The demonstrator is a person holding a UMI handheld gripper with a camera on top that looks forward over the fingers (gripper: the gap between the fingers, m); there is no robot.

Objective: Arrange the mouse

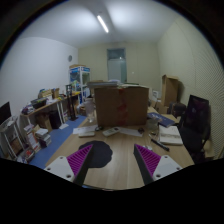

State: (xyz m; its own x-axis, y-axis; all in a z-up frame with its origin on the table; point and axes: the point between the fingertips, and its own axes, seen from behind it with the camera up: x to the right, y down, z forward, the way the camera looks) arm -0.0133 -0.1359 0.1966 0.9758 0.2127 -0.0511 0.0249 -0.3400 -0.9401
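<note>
A dark rounded thing [99, 154], apparently the black mouse, lies on the light wooden desk [122, 165]. It sits between my fingers, close against the inner side of the left one. My gripper [115, 166] is open and wide. The purple pad of the left finger [80, 158] and that of the right finger [151, 160] stand far apart. Bare desk shows between the mouse and the right finger. Nothing is pressed between the pads.
A big cardboard box [122, 103] stands on the desk beyond the fingers, with papers [100, 130] in front of it. A notebook [170, 133] and a dark chair [196, 118] are to the right. Cluttered shelves [40, 112] line the left wall.
</note>
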